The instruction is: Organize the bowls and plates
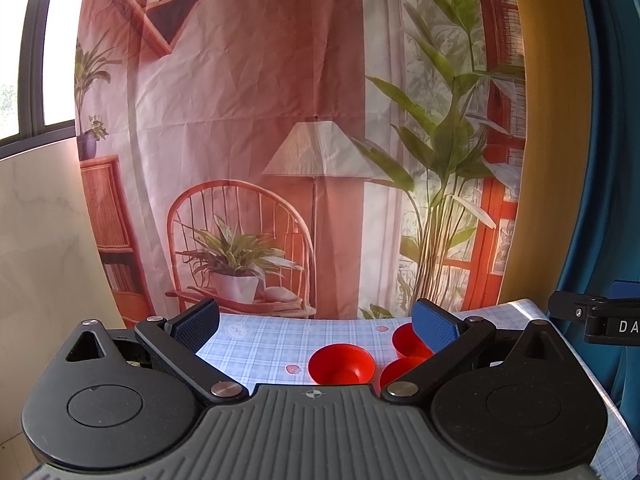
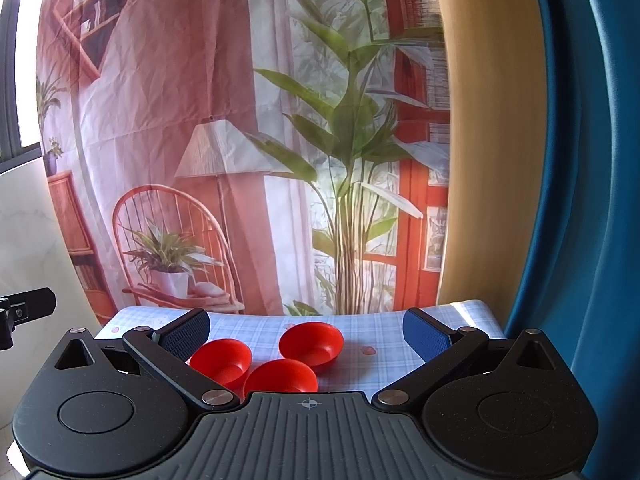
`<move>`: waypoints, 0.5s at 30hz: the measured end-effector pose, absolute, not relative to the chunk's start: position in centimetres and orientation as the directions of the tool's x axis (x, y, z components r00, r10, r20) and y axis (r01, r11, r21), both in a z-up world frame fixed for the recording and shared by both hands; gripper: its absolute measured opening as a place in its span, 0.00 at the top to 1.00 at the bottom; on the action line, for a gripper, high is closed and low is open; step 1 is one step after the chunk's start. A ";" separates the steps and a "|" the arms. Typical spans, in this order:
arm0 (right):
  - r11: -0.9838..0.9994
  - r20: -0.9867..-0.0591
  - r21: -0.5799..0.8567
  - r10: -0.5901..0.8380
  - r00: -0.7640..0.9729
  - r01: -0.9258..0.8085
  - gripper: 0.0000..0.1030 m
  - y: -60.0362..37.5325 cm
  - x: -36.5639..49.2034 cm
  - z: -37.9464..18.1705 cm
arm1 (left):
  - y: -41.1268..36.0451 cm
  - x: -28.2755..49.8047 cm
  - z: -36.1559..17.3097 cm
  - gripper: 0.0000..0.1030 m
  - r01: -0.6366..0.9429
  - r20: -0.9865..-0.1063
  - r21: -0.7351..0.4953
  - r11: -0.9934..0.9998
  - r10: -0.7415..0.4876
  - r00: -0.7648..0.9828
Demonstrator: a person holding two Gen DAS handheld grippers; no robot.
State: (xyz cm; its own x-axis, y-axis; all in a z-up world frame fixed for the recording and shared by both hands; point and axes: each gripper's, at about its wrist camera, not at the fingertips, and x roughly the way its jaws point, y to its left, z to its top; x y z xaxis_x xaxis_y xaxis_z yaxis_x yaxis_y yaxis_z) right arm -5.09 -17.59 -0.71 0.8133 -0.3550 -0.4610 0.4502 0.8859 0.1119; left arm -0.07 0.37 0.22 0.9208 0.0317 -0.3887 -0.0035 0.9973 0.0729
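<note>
Left gripper (image 1: 316, 322): wide open, holds nothing.
Right gripper (image 2: 306, 330): wide open, holds nothing.
Three red plastic bowls (image 2: 280, 376): close together on the blue checked tablecloth (image 2: 380, 364).

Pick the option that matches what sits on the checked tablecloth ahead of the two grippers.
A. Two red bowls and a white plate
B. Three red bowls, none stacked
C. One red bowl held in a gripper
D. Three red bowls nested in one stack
B: the right wrist view shows the left red bowl, the far red bowl and the near red bowl resting separately on the checked tablecloth, not nested.
</note>
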 end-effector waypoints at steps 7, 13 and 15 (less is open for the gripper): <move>0.889 -0.457 0.105 -0.355 0.816 0.446 0.00 -17.3 -5.0 -0.6 | 0.4 0.0 0.3 0.00 -0.005 -0.389 0.069 0.998 0.031 0.921; 0.890 -0.455 0.100 -0.356 0.816 0.444 0.00 -17.1 -5.0 -0.5 | 0.4 -0.1 0.4 0.00 -0.007 -0.386 0.064 0.998 0.031 0.922; 0.891 -0.454 0.100 -0.356 0.817 0.444 0.00 -17.0 -5.0 -0.4 | 0.4 -0.1 0.4 0.00 -0.006 -0.384 0.063 0.998 0.030 0.923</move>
State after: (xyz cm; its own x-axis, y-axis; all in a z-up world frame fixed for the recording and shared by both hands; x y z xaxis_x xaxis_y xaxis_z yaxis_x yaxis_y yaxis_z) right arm -4.97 -17.05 -0.44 0.8167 -0.3560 -0.4541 0.4435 0.8907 0.0995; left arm -0.14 0.40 0.38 0.9229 0.0298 -0.3840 -0.0058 0.9980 0.0635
